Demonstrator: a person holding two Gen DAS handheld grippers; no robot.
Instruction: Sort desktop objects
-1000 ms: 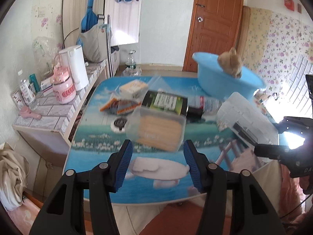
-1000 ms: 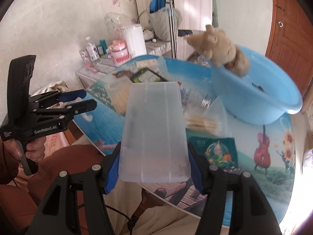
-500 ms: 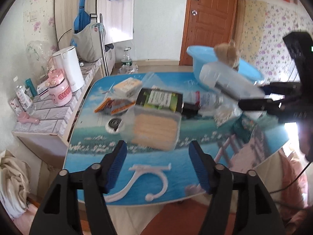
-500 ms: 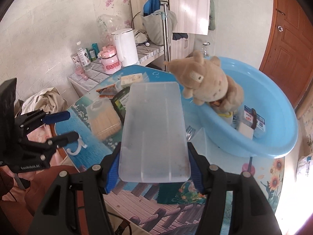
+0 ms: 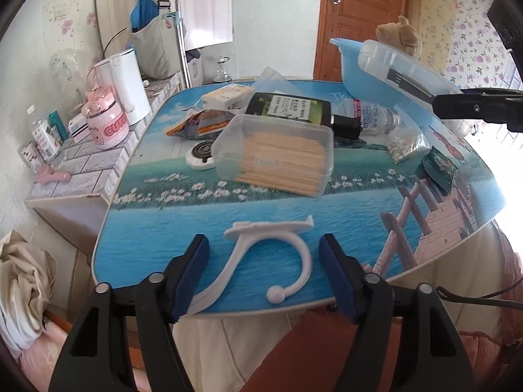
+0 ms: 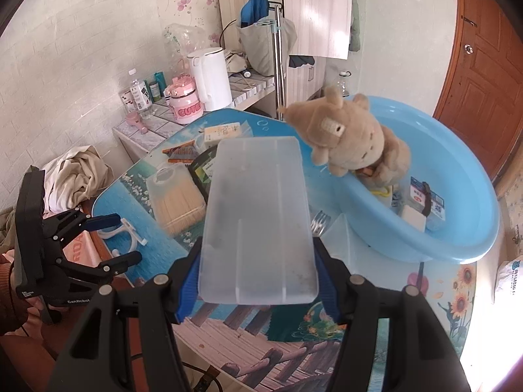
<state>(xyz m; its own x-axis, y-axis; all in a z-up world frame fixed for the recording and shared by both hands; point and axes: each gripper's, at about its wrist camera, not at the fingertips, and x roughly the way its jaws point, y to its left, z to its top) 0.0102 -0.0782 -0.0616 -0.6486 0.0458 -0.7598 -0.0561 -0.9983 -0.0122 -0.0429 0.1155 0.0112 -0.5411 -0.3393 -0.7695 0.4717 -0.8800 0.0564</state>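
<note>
White plastic hook point(image 5: 271, 254) lies at the desk point(image 5: 327, 209) near edge, between the left gripper point(image 5: 264, 274) jaws, which are closing, not yet gripping. Right gripper point(image 6: 258, 277) jaws pinch a translucent box point(image 6: 258, 215) beside the blue basin point(image 6: 457, 238). Toothpick box point(image 5: 278, 155), bottle and packets remain unsorted. Only the right view shows the basin's contents.

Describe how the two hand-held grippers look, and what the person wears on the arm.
Each hand-held gripper is black plastic with two angular fingers, silver screws at the joints and ribbed blue pads. The left hand-held gripper has a boxy black body with small white lettering. Thin black cables run below the right hand-held gripper. A dark brown sleeve covers the wrist.
</note>
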